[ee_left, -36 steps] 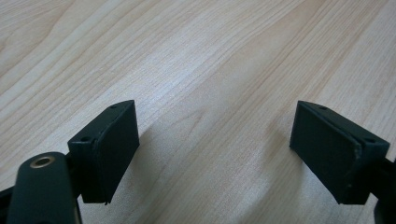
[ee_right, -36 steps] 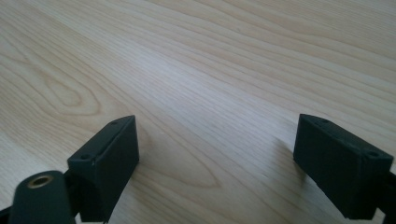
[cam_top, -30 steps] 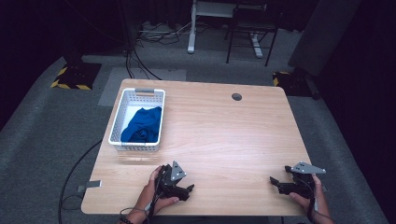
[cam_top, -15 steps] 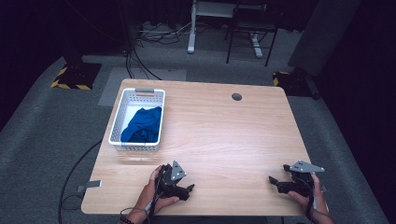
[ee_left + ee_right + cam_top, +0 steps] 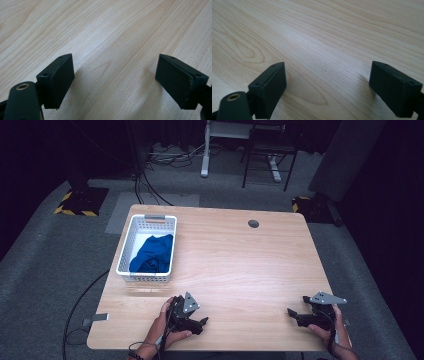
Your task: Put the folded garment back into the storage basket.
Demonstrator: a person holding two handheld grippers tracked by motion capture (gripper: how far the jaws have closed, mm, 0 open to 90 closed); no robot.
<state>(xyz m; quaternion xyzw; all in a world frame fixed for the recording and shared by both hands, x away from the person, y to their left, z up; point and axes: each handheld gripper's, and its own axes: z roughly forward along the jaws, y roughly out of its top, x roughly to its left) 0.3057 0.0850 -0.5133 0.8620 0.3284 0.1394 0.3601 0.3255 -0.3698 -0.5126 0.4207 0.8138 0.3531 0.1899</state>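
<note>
A: Here, nearest the viewer, the left hand-held gripper (image 5: 200, 322) and the right hand-held gripper (image 5: 294, 315) rest on the bench (image 5: 240, 270), each with jaws spread wide and nothing between them.

B: Nothing has shifted over the last second. Farther off, the blue cloth (image 5: 152, 254) lies inside the white basket (image 5: 131, 251), well apart from both, so the work looks either finished or unstarted.
</note>
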